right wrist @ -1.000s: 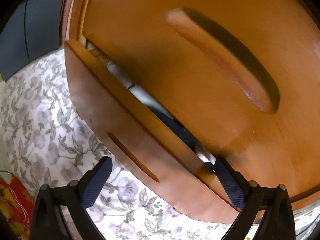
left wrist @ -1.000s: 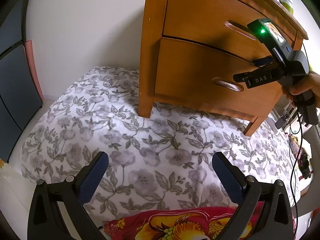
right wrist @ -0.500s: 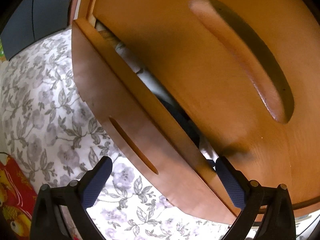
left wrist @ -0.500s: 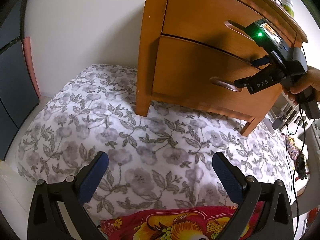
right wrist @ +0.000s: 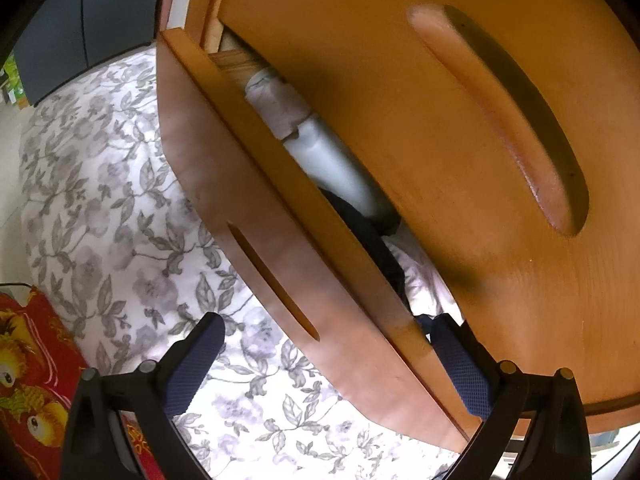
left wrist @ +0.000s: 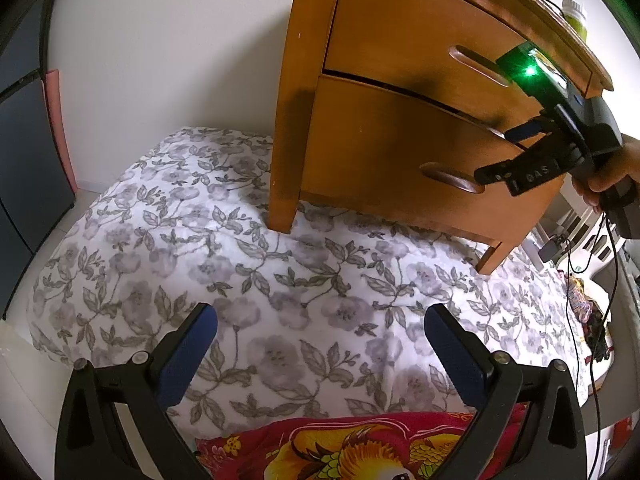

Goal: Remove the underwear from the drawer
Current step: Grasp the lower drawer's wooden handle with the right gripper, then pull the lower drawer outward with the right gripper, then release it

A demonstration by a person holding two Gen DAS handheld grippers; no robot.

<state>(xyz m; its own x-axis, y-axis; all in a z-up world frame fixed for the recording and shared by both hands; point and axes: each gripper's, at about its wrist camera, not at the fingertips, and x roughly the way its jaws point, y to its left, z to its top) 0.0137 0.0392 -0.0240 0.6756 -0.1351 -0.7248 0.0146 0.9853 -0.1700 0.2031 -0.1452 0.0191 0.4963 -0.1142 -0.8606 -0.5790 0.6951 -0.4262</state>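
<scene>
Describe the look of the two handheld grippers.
Both are black frames with dark blue textured finger pads and silver screws. The left gripper shows only those. The right gripper carries white lettering, a green light, and a trailing black cable.

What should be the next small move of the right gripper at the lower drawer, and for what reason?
Probably pull the lower drawer further out. The right gripper is open with one finger hooked behind the drawer front, and the gap shows only a narrow strip of folded clothes.

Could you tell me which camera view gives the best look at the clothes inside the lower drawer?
The right wrist view: it looks into the part-open lower drawer, showing pale and dark folded clothes. The left wrist view shows only the drawer front; its contents are hidden.
</scene>
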